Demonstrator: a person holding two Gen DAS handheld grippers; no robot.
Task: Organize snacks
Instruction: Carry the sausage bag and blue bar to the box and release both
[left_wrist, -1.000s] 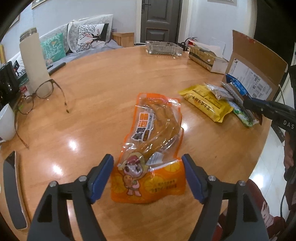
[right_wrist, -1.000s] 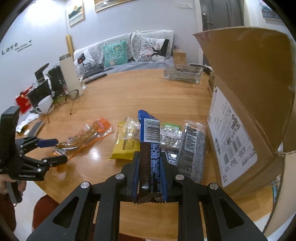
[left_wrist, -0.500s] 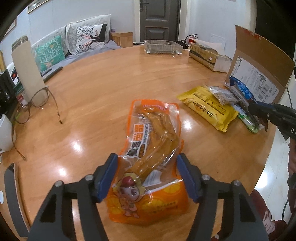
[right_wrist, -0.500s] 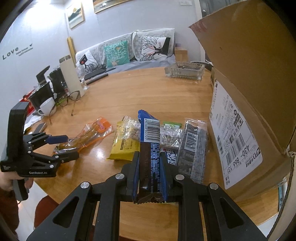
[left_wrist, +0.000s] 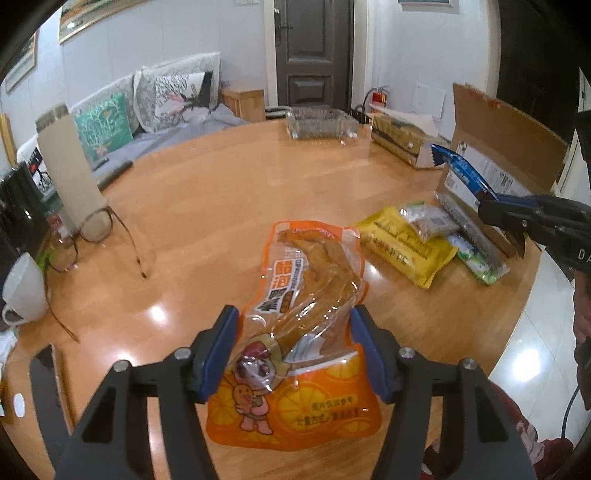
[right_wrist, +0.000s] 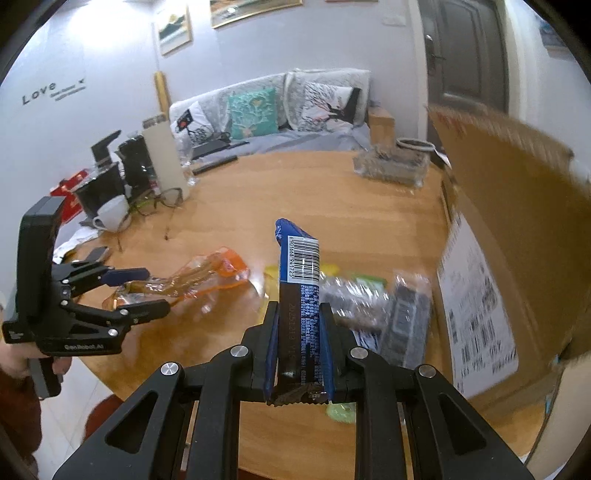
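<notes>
Each gripper pinches one snack, left (left_wrist: 291, 350) the orange pouch (left_wrist: 306, 295), right (right_wrist: 299, 354) the blue bar (right_wrist: 299, 291), lifted apparently for the cardboard box (right_wrist: 517, 236).

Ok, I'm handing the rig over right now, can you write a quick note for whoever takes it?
Left gripper: shut on the orange snack pouch, which looks lifted off the table.
Right gripper: shut on the blue snack bar, held upright beside the open cardboard box.
On the table by the box: yellow packet and a few small packets.
Done: two snacks picked up.
Left: probably box both, then the remaining packets. The inside of the box is not visible.
</notes>
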